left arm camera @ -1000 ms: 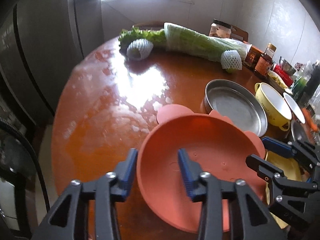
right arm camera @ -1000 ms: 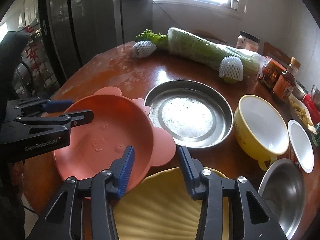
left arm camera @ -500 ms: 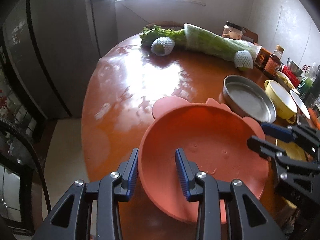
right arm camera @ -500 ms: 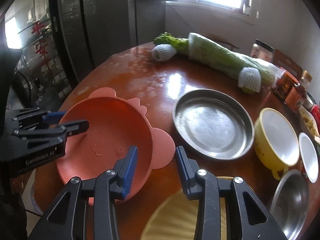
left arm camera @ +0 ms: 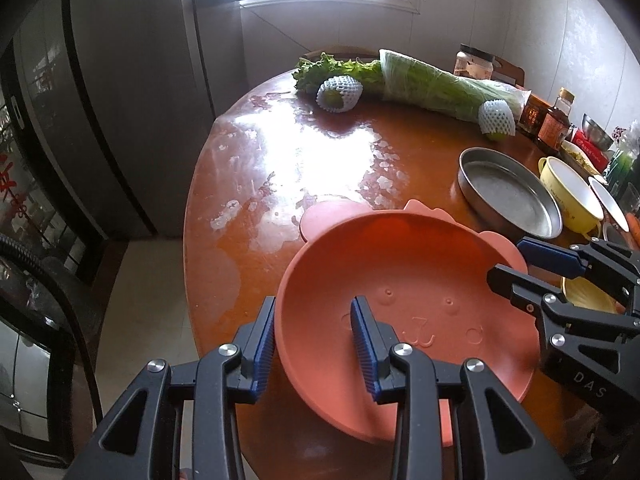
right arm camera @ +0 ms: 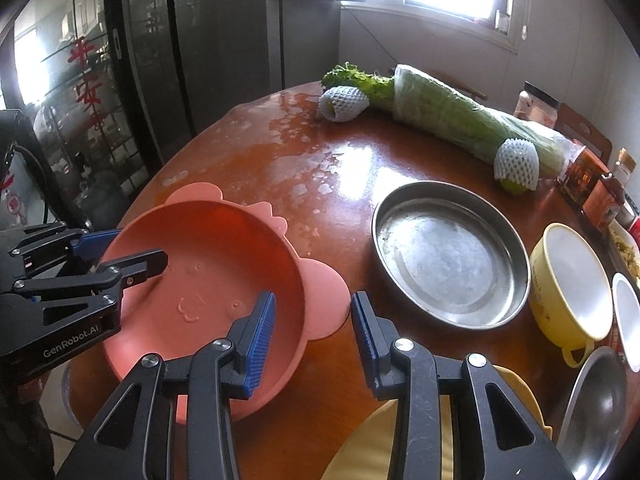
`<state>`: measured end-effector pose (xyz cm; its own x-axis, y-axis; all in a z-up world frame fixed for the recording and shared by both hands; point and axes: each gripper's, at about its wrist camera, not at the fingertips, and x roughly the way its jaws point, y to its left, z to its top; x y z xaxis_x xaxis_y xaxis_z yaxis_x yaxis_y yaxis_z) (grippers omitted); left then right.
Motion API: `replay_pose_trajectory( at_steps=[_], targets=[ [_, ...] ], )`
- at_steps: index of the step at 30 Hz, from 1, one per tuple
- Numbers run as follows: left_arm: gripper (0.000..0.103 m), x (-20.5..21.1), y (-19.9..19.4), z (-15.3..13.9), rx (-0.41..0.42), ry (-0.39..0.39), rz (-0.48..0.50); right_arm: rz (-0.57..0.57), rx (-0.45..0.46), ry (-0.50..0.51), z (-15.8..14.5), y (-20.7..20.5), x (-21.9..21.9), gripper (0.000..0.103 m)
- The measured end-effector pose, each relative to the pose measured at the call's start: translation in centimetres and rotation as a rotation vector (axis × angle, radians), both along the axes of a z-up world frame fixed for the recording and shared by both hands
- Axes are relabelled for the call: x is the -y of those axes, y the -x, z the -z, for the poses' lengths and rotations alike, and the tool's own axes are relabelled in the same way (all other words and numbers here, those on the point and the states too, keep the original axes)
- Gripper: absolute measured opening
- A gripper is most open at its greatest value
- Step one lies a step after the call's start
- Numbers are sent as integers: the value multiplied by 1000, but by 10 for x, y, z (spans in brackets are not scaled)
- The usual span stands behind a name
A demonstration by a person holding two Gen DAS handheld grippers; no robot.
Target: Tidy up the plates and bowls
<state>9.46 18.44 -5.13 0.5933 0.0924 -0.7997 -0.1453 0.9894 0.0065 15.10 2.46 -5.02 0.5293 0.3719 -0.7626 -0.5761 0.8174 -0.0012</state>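
- Both tongs straddle the rim of the pink bowl (left arm camera: 404,316), one on each side. The left gripper (left arm camera: 314,344) has one finger outside the near wall and one inside; its jaws stand partly apart, and I cannot tell whether the pads actually bite the rim.
- Right gripper (right arm camera: 314,328) has one finger over the bowl's inner edge and the other above its flat ear-shaped tab; its jaws also stand apart with a gap showing, so it does not look clamped.
- The bowl looks tilted, its near side hanging past the table (left arm camera: 320,148) edge. Whether it is raised off the wood I cannot say.
- Judged step: taking hold of this bowl to shift it toward the other dishes. The next move calls for a firm pinch on the thin rim from at least one side, then a level lift so it does not slip.
- Just right of the bowl lies a yellow plate (right arm camera: 448,436), partly under the right gripper; beyond stands the steel pan (right arm camera: 448,256), then the yellow bowl (right arm camera: 572,284), a small white dish (right arm camera: 628,320) and a steel bowl (right arm camera: 596,412), close together.
- Open wood lies ahead and left, toward the wrapped greens (right arm camera: 460,120); the near table edge drops to the floor right below the bowl, so dragging it nearer risks a fall.
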Motion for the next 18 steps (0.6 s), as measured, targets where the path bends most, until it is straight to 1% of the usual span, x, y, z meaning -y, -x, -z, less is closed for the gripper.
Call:
replay_pose_trajectory(
  at_steps=[4,6,8,12,16,18],
  targets=[
    [37,-1,-1,3,-8,-4,-6,2,-5,-5,-1,1,1,40],
    [39,0,-1,3,-6,-3,0,1,-2,-2,-1,1,1,40],
    [43,1,-1,4,-6,5,7,4,-2,-2,0,1,1,40],
    [45,1,1,3,1,7,2,2,-5,3,1,2,1,41],
    [57,-1,5,-1,18,2,-8,9,6,0,-1,3,3,43],
    [59,-2,6,-3,25,6,-9,15,10,-5,-2,3,5,44]
  ],
)
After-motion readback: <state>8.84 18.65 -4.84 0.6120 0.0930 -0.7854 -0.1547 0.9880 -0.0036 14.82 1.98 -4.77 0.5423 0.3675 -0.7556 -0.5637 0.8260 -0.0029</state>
